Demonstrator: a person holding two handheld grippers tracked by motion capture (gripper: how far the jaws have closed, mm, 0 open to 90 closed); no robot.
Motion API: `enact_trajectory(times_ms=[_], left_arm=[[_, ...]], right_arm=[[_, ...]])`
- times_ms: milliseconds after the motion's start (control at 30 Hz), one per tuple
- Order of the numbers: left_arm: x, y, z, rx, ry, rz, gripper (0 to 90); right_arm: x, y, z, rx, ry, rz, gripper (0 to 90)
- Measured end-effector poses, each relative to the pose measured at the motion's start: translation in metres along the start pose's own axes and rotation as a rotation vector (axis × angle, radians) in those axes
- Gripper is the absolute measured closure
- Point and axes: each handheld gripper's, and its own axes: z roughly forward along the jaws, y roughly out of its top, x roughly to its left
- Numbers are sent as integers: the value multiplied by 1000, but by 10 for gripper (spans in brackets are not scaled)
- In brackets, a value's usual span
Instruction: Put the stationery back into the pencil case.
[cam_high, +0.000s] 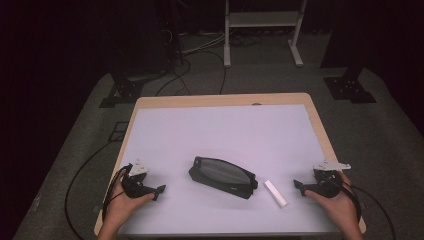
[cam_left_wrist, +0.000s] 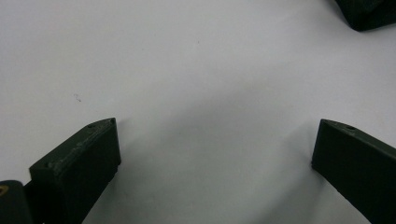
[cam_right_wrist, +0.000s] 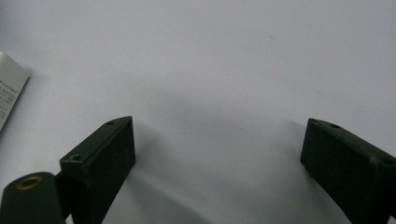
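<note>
While both hands rest low on the bench (cam_high: 165, 125) | left tool (cam_high: 159, 190) spread, nothing between | right tool (cam_high: 298, 185) spread, nothing between | white stick (cam_high: 276, 193) just beside right tool | black pouch (cam_high: 222, 176) mid-bench, between tools

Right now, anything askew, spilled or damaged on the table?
Nothing stands out. The black pouch lies flat near the middle of the white table top, at a slant to the table's edges, with the small white box beside it, apart from it. No spill or damage shows. Left gripper and right gripper are open, holding nothing.
</note>
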Motion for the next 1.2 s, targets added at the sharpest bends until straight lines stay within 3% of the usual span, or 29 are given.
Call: enact_trajectory(times_ms=[300,533,567,1200], left_arm=[[0,0,0,1,-1,-2,0],[0,0,0,2,-1,-1,0],[0,0,0,2,-1,0,0],[0,0,1,1,0,-1,0]], right_arm=[[-1,15,2,117,3,-10,96],[-4,20,-3,137,9,3,241],[-3,21,-3,141,21,15,243],[24,45,-8,130,83,-50,303]])
